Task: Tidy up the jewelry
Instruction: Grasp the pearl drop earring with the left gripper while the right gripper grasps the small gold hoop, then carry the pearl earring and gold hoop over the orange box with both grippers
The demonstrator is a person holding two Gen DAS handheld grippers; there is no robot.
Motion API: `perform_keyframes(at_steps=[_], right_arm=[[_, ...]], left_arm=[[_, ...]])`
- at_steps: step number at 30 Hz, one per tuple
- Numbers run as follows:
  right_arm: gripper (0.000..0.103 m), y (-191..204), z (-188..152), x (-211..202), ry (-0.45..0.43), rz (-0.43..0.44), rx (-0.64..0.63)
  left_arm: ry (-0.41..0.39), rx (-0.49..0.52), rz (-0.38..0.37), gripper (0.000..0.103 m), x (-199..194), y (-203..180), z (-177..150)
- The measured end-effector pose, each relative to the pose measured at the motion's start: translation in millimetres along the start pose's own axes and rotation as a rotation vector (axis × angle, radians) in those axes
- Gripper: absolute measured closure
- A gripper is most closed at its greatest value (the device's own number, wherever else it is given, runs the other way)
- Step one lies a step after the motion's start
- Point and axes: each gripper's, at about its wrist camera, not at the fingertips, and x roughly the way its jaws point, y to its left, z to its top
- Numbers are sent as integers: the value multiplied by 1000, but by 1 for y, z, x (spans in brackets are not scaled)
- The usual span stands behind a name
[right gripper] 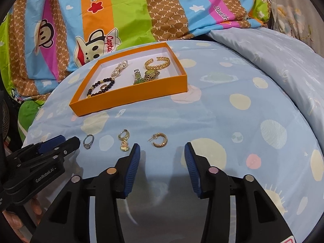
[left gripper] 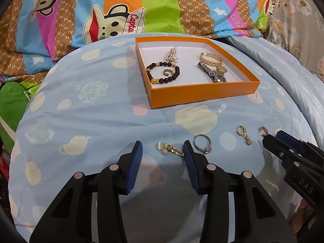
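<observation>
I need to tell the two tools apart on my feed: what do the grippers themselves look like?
Both look the same: black plastic frames with cut-out openings, round silver pivot studs, and two fingers faced with ribbed blue pads. The left gripper carries white "GenRobot.AI" lettering on its side, seen from the right wrist view. The right gripper shows raised letters "DAS". No cables or sleeves show.

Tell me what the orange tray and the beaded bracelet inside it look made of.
Orange shallow tray: likely cardboard with a matte finish, going by its thin flat walls, sharp folded corners and white lining.
Dark beaded bracelet: apparently polished wood or stone; round dark beads with dull sheen, plus shiny gold-coloured spacers.
</observation>
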Motion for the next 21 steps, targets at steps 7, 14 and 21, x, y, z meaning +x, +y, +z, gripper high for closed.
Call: perform_keyframes(at_steps=[7, 14, 21], right_arm=[[76, 4, 5, 10, 24, -28, 0], [88, 2, 5, 9, 21, -25, 10], [88, -2, 4, 7, 5, -7, 26]], left_arm=[[-6, -22, -5, 75, -1, 5, 0], [-7, -12, -17, 89, -1, 4, -1], [-10, -4, -45, 100, -3, 2, -3]])
